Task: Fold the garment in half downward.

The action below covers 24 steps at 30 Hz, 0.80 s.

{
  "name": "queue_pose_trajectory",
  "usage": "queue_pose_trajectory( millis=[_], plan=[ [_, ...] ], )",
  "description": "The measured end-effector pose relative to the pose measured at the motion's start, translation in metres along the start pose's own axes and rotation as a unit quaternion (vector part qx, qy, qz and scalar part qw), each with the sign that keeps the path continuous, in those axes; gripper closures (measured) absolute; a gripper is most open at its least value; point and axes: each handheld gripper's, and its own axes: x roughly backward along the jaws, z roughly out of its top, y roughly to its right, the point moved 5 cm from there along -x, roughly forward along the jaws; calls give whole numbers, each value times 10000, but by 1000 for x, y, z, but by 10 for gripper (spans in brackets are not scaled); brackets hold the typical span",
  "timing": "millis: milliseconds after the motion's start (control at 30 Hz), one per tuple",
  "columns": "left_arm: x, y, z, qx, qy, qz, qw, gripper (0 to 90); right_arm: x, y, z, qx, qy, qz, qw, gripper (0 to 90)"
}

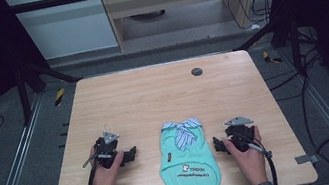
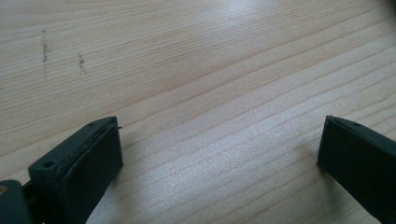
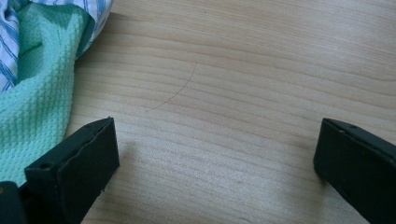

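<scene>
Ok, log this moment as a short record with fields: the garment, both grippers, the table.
garment: small mint-green garment with a blue-striped bow at its far end, lying flat near the table's near edge, between the two grippers
left gripper: left gripper resting on the table left of the garment, jaws open, nothing between them
right gripper: right gripper resting on the table right of the garment, jaws open, close beside the cloth
table: light wooden table, with a small dark round spot near the far edge
</scene>
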Motion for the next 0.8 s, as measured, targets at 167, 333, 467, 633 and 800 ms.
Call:
queue_pose_trajectory(
  millis=[167,333,467,633,800],
  plan=[
    [0,0,0,2,3,6,10000,0,0,0,0,0,-1,1,10000,3],
    [2,2,-1,-48,-7,-49,10000,0,0,0,0,24,10,13,10000,16],
    [5,5,0,-28,-49,-202,9998,29,4,-3,0,130,57,141,9998,157],
    [7,14,18,-283,20,-385,9989,35,8,-6,9,223,56,505,9985,352],
    [-2,28,50,-479,87,-808,9955,38,0,-8,36,720,-104,622,9954,464]
  ],
)
